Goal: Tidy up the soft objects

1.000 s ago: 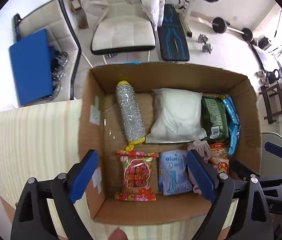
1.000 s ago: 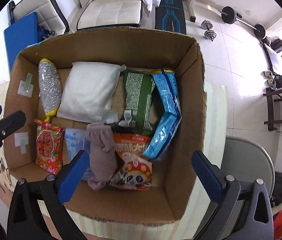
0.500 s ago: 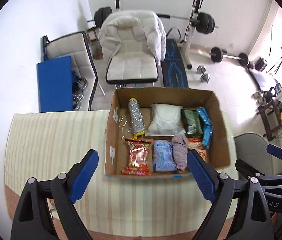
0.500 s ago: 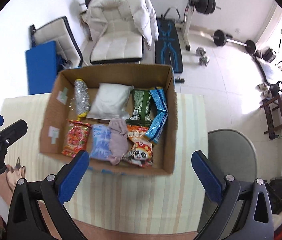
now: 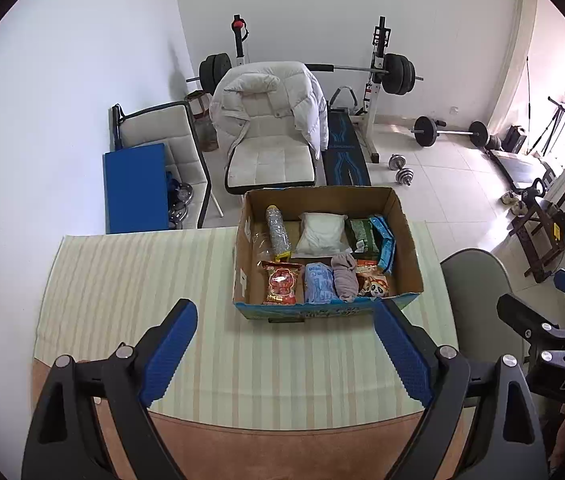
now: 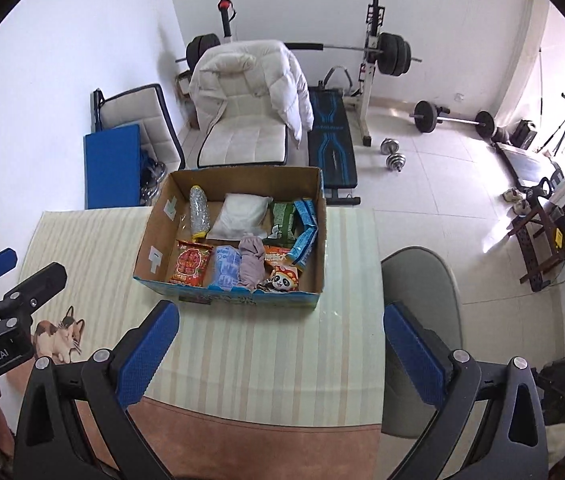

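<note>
I have both claws high above the worktop (image 5: 122,280), which wears a pale striped cloth. My left claw (image 5: 286,350) is spread wide with nothing between its blue pads, and my right claw (image 6: 282,348) is just as wide and just as empty.

The cardboard box (image 5: 406,240) sits at the far edge of the worktop, well ahead of both claws. Everything soft lies inside it. In the back row, from the left, I see a silvery tube with yellow ends (image 5: 277,233), a white pouch (image 5: 321,233), a green packet (image 5: 358,236) and a blue packet (image 5: 385,240) leaning against the right wall. In the front row are a red snack bag (image 5: 280,283), a light blue pack (image 5: 320,283), a greyish-mauve cloth (image 5: 344,276) that I take to be a rolled sock or rag, though it is too small to be sure, and a panda-print bag (image 5: 372,282).

A grey chair (image 6: 418,280) stands just beside the worktop on the right.
</note>
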`<state>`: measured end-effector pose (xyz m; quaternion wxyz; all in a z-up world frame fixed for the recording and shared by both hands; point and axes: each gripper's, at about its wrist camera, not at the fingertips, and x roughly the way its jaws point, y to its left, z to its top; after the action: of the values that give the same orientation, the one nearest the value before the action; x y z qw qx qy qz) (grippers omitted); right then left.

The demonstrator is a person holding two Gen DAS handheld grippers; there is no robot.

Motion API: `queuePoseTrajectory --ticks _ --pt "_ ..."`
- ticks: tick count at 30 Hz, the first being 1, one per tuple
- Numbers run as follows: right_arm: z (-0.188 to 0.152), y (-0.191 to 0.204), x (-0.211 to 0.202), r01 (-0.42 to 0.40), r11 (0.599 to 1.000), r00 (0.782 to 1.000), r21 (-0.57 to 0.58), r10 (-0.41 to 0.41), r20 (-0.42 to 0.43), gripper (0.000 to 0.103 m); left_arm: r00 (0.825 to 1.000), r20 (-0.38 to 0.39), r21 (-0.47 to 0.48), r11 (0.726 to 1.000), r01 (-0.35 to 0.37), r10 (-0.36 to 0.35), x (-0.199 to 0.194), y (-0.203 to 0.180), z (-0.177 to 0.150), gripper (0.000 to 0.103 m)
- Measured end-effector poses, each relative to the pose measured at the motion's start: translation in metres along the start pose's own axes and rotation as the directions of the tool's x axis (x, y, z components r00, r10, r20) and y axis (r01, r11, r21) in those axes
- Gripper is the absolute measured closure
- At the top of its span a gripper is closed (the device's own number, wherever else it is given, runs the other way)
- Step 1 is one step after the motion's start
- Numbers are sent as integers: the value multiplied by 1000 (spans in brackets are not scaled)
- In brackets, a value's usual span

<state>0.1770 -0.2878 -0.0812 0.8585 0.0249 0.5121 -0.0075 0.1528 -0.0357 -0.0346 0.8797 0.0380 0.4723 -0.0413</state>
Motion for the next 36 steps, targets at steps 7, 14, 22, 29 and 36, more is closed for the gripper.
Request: queuePoseTrajectory --ticks 7,14,22,29,36 --pt "-26 6 -59 -12 1000 998 -4 12 59 0 1000 1 -5 1000 27 -27 -39 -3 -18 12" --pt "-50 4 -103 -7 1000 996 -1 7 93 0 1000 26 2 1000 14 -14 -65 -5 -28 12" --pt "-54 4 -132 26 1000 987 -2 -26 159 0 997 76 -14 1000 -11 12 -80 -2 -36 12" --pt "-48 3 -146 47 999 977 7 -48 208 0 995 99 -26 1000 -13 16 -88 -1 -39 12" --pt "-47 3 -156 56 998 972 15 -58 226 0 993 118 -40 999 -13 17 -96 -1 -40 12"
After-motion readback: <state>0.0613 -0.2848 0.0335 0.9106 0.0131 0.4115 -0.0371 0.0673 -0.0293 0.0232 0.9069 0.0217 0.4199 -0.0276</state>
